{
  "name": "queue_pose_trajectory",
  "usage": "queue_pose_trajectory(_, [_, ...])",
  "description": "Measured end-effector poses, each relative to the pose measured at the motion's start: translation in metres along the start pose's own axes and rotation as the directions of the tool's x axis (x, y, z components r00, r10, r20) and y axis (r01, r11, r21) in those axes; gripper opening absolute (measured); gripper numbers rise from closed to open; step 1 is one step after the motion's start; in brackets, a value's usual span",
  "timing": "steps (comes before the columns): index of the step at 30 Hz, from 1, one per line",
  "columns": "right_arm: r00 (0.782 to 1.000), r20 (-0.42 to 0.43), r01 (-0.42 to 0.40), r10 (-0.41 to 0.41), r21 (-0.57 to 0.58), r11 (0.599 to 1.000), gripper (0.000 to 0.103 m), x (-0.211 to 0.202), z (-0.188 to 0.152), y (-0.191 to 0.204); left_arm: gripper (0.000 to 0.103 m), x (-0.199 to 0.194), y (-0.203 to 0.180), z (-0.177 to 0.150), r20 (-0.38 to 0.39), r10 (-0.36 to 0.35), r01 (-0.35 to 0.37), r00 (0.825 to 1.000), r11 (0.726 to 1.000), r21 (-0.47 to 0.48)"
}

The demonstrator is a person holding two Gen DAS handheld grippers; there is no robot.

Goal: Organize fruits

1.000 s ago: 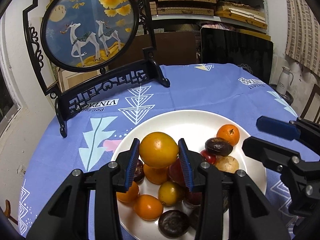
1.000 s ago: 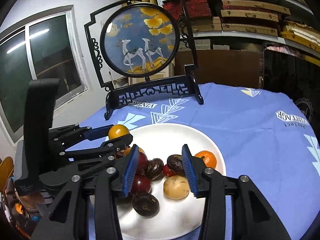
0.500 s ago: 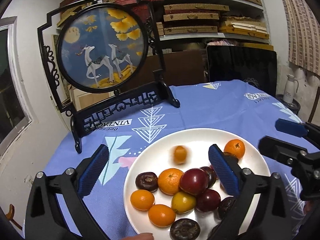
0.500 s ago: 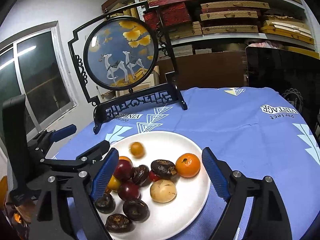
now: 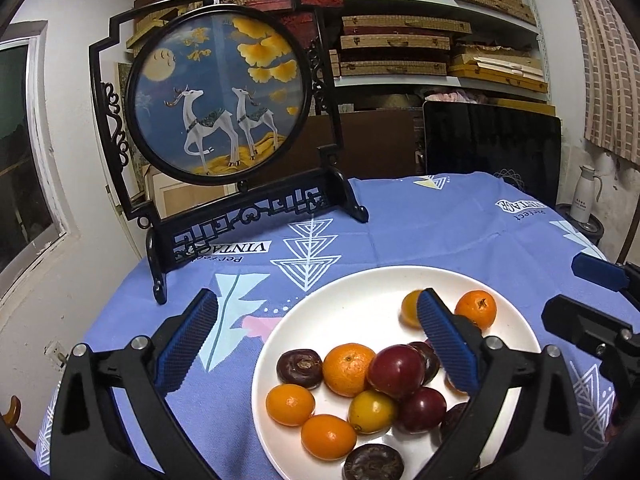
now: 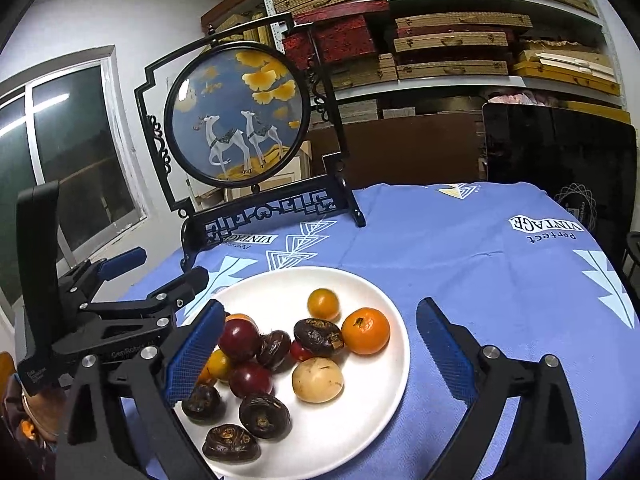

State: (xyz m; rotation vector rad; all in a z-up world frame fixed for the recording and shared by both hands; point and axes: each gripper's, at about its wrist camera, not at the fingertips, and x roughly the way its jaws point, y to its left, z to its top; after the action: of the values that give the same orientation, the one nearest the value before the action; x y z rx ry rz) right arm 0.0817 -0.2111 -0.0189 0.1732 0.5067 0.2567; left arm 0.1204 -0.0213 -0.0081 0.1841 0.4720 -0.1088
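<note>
Left gripper [image 5: 316,340] hanging wide open, holding nothing, right gripper [image 6: 320,354] jaws opening, nothing gripped, fruits [image 6: 280,356] sitting on white plate [image 6: 372,408], bare blue tablecloth [image 6: 480,280] stretching rightward, reading "Perfect VINTAGE".

Black angular fingers [image 5: 132,364] with ribbed blue pads [image 5: 186,342] (silver screw heads at the joints)
</note>
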Motion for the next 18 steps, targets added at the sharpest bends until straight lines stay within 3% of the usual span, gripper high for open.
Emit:
queue_pose_trajectory(11, [1.0,-0.007,-0.001,0.001,-0.031,1.0,0.097,0.002,-0.002,0.006,0.097,0.002,0.004,-0.003,-0.026,-0.075,0.074,0.997,0.996,-0.039])
queue_pose_trajectory(18, [1.0,-0.012,0.008,-0.009,-0.064,0.998,0.097,0.004,-0.004,0.012,0.097,0.0,0.002,-0.004,-0.013,-0.053,0.053,0.999,0.998,-0.028])
